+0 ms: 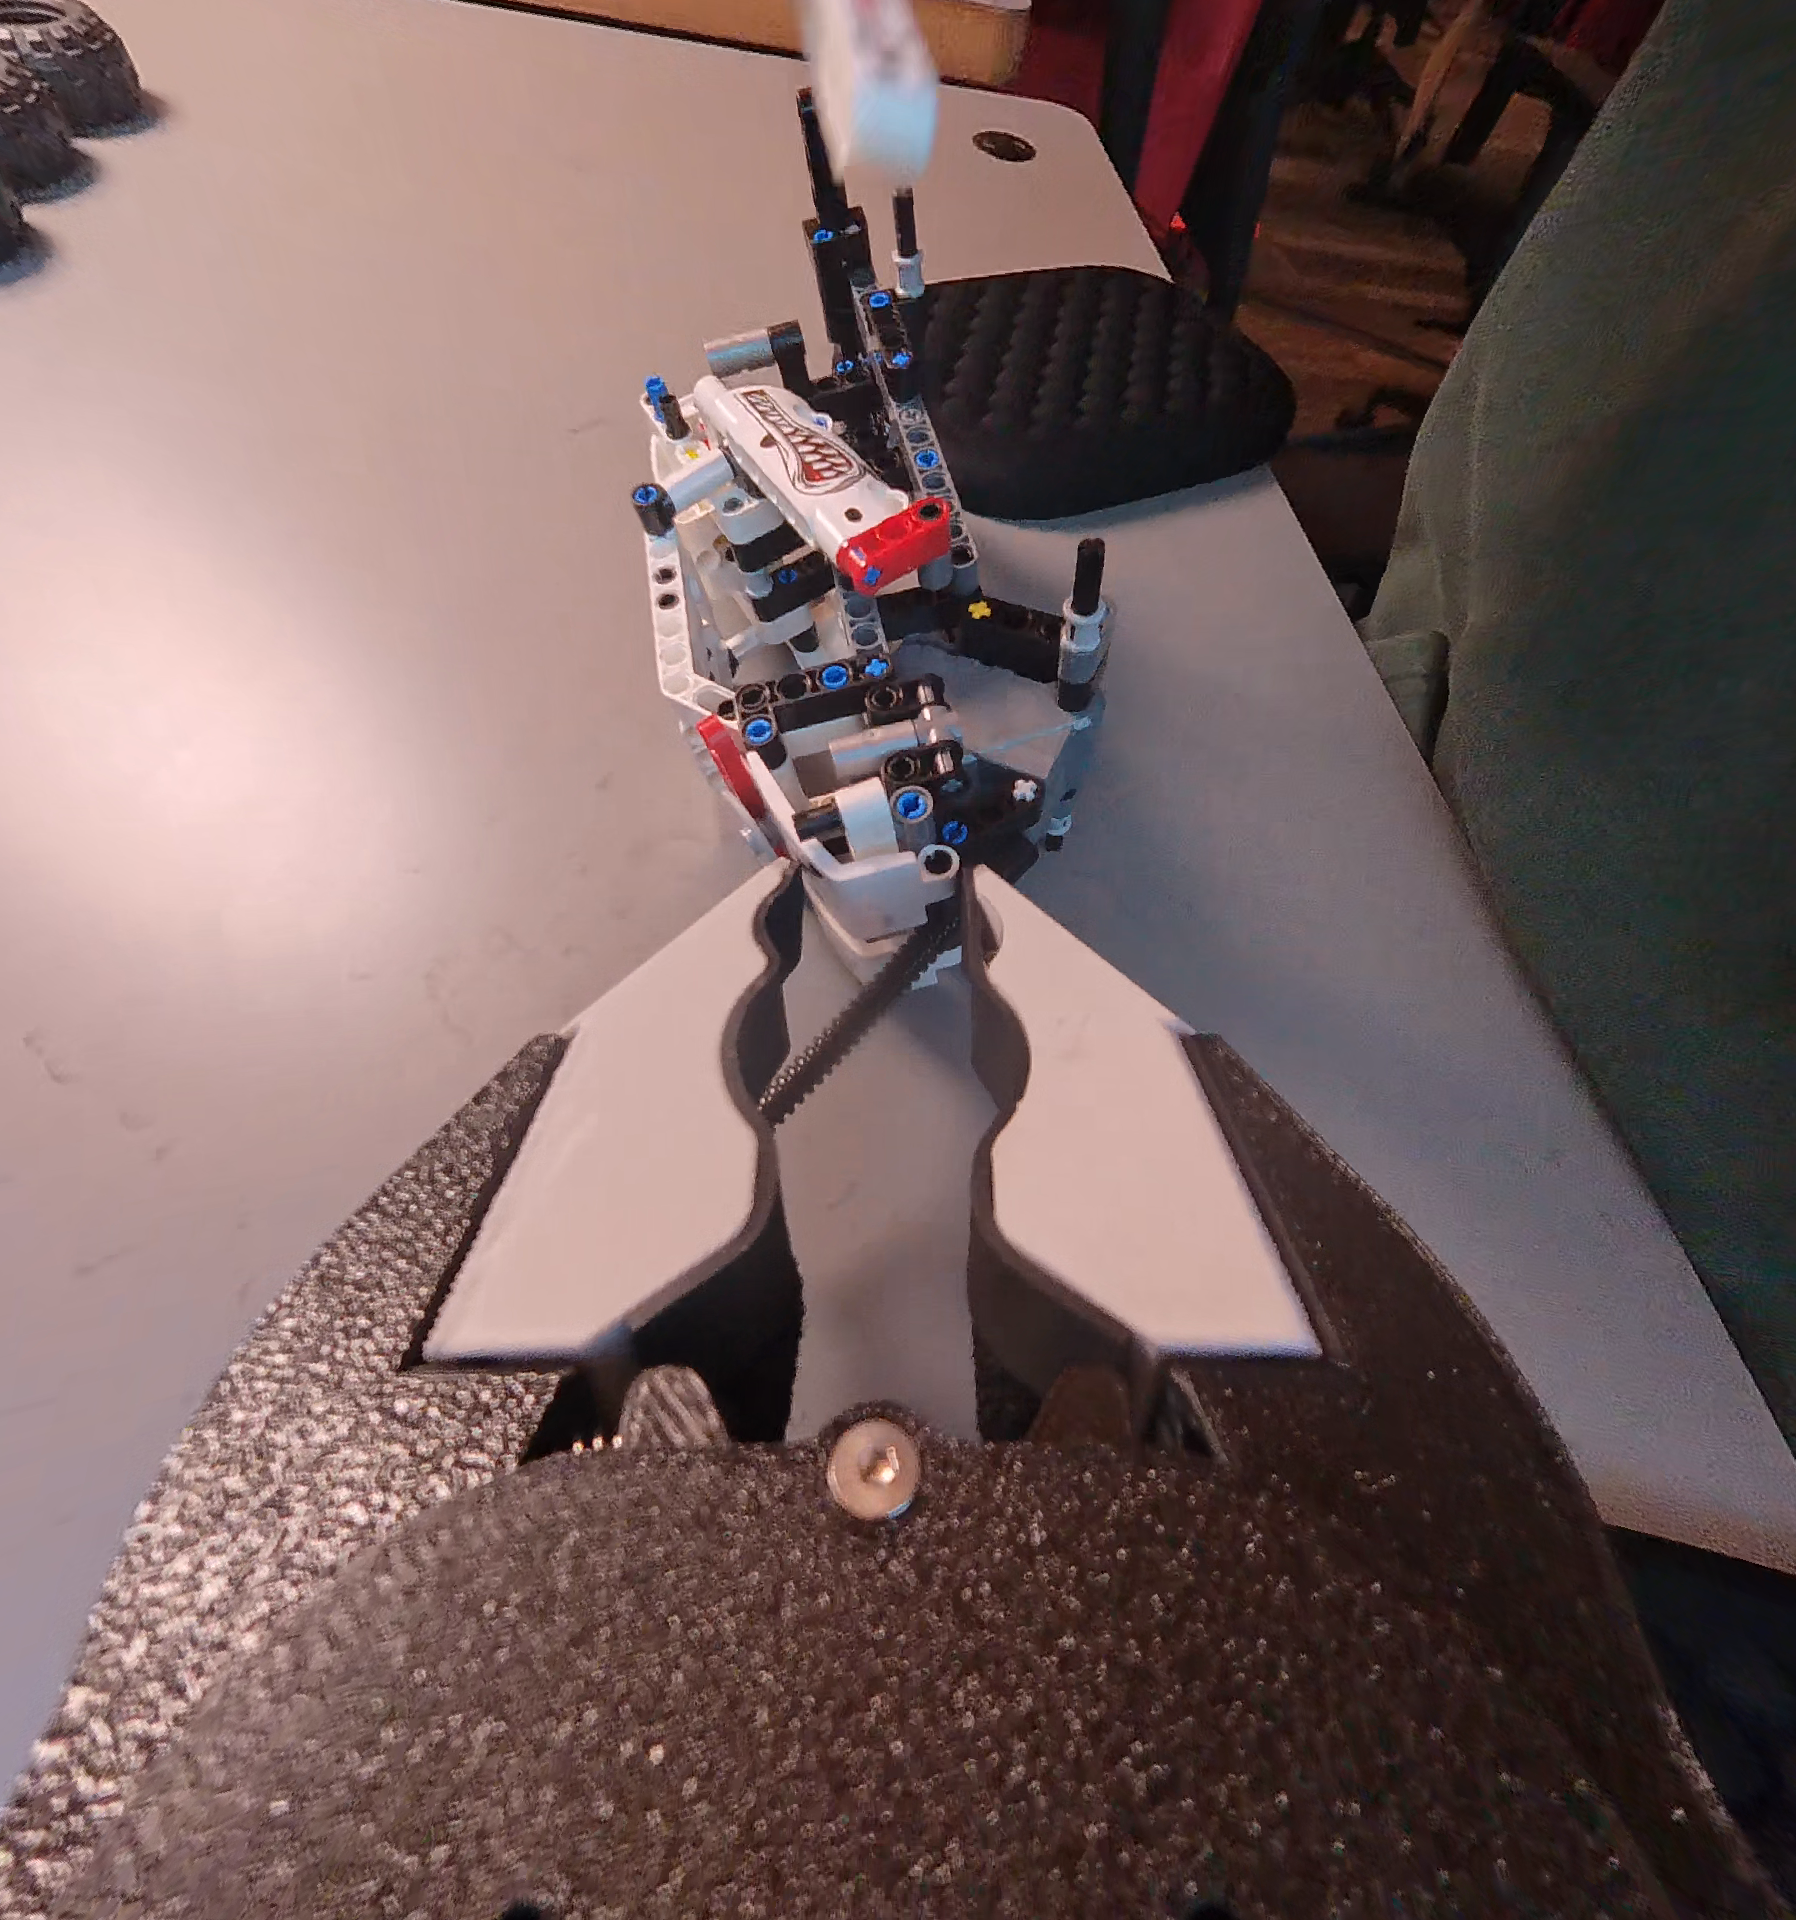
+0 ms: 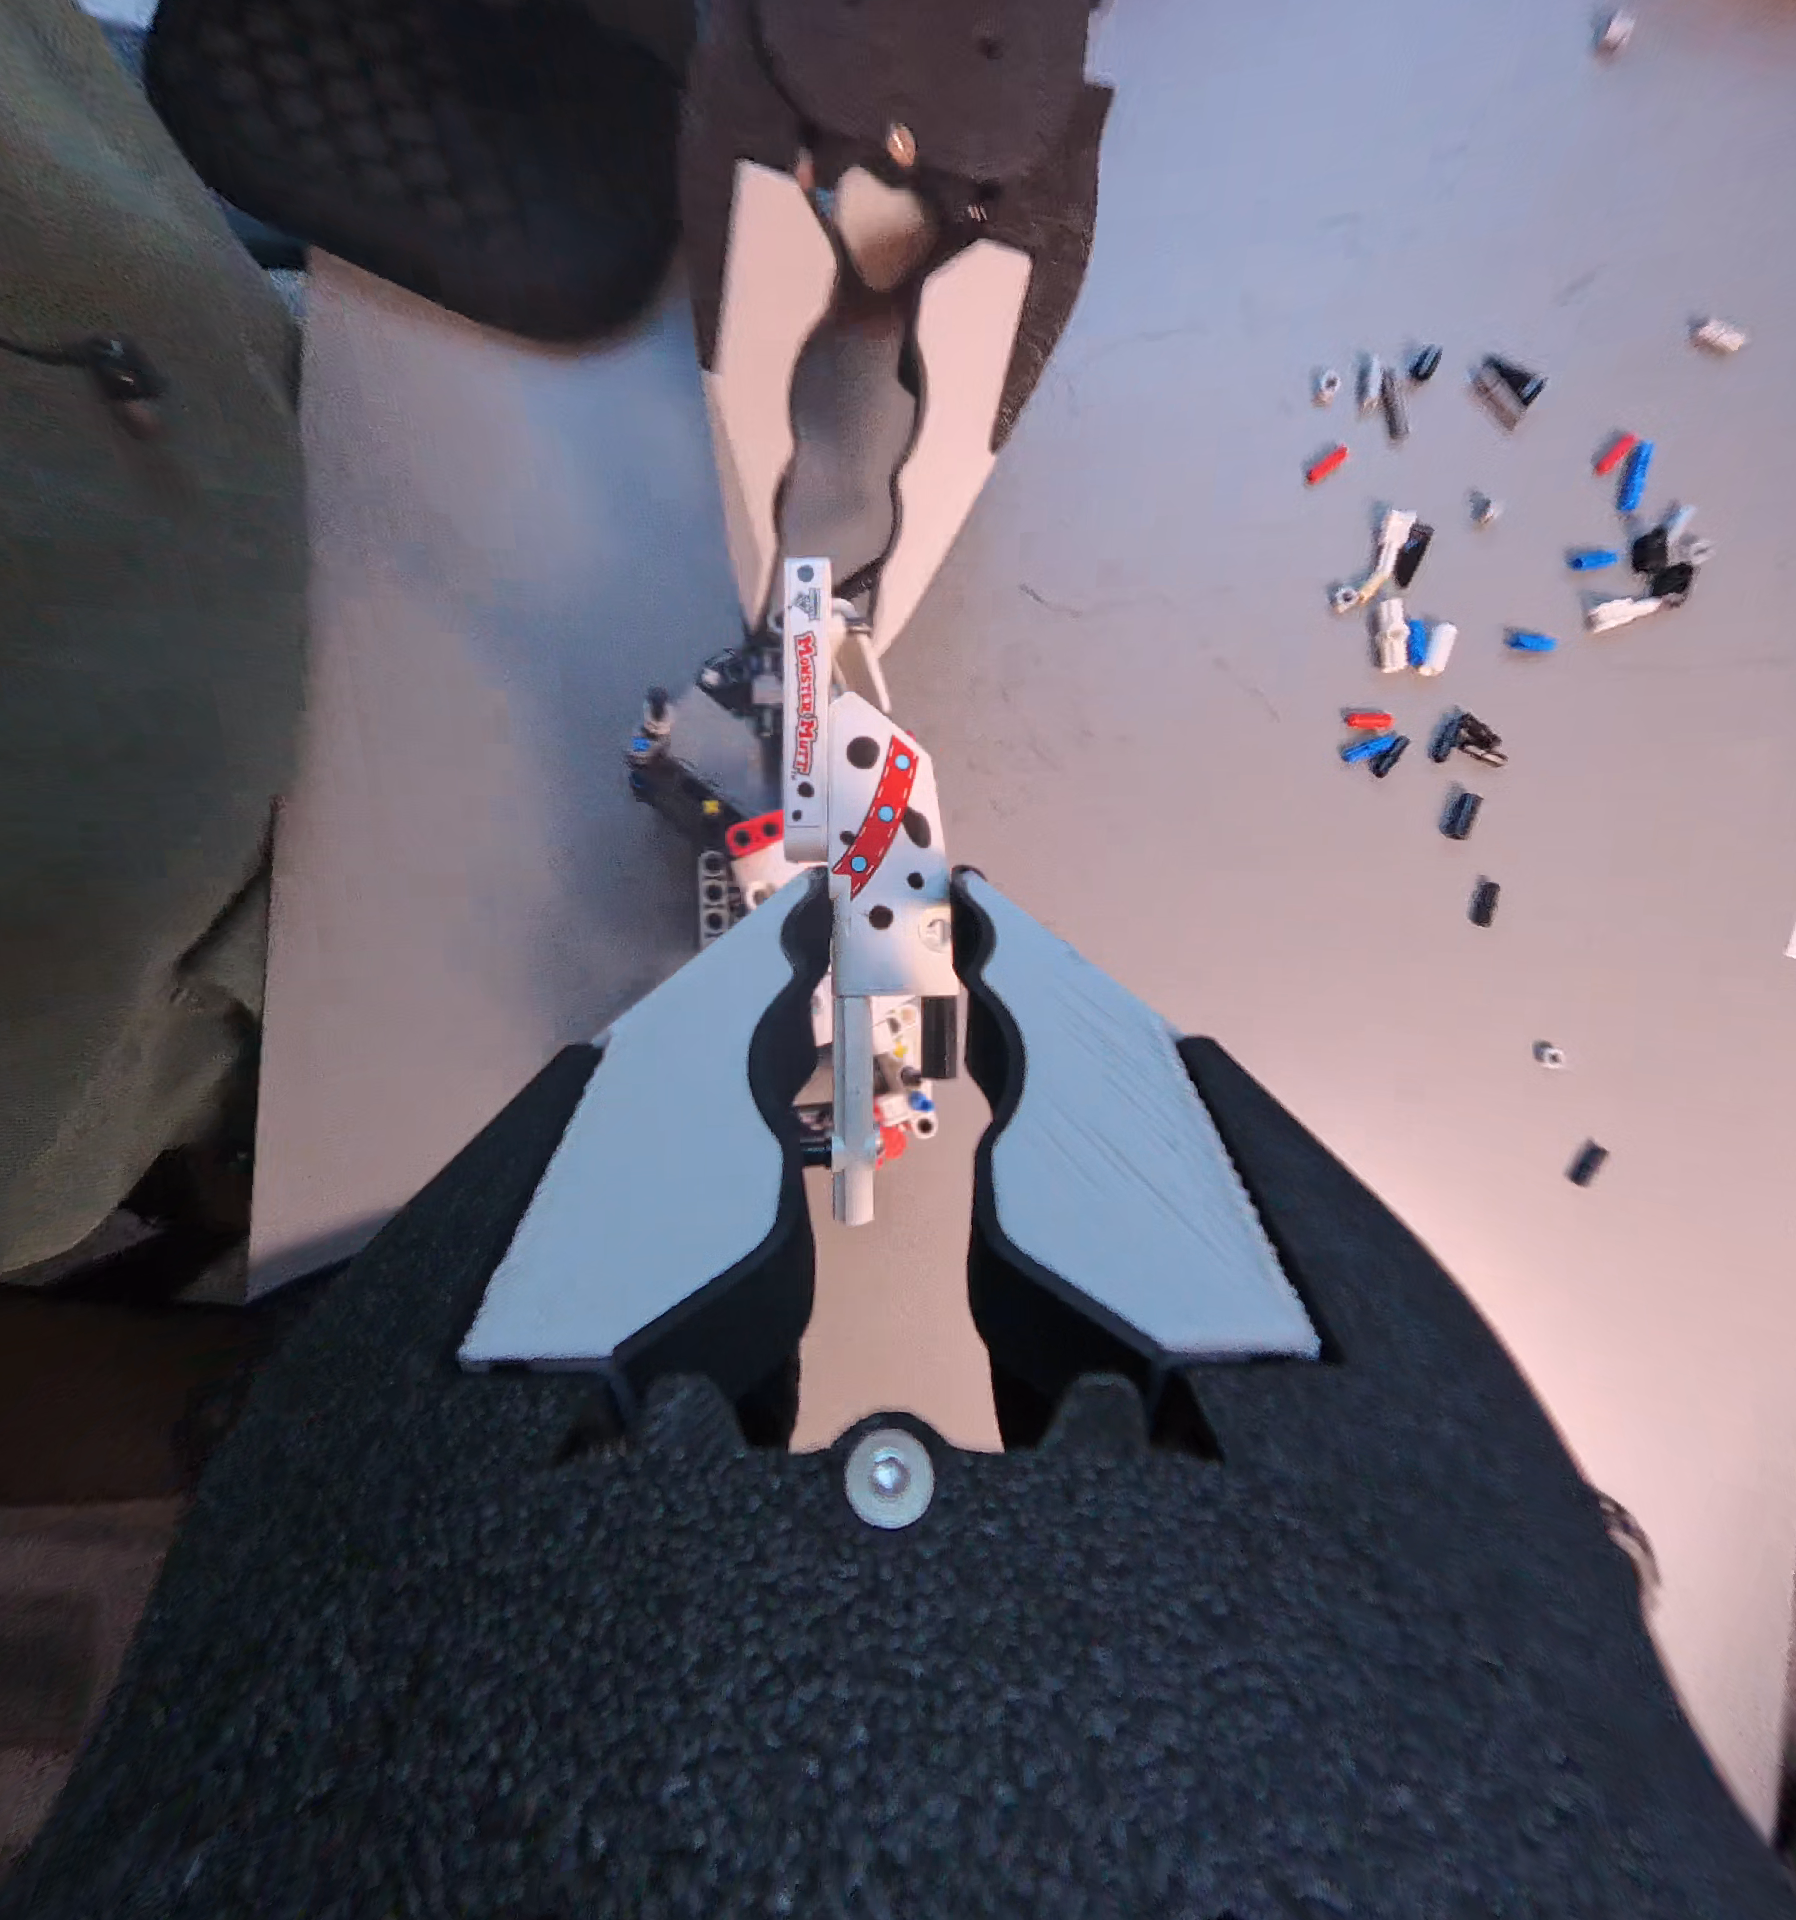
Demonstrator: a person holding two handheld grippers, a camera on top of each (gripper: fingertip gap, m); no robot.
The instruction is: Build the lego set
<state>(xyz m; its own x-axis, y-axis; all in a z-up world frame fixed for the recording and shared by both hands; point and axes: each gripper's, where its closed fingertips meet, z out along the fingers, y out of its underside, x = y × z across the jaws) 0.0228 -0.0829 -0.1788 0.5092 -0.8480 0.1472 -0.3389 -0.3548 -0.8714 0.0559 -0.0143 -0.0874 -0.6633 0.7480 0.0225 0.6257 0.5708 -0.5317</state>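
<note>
The left gripper (image 1: 878, 883) clamps the near end of the lego chassis (image 1: 821, 644), whose long axis runs away across the grey table (image 1: 302, 623). The right gripper (image 2: 889, 883) grips a spotted white panel (image 2: 889, 831) above it. Loose pieces (image 2: 1476, 582) lie well apart.

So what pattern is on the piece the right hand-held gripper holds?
White with black spots and a red ribbon stripe on the panel, clearest in the right wrist view.

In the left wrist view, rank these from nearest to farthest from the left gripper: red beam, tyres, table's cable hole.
From the left gripper:
1. Red beam, just ahead on the Lego model.
2. Cable hole, far ahead, slightly right.
3. Tyres, top left corner.
</note>
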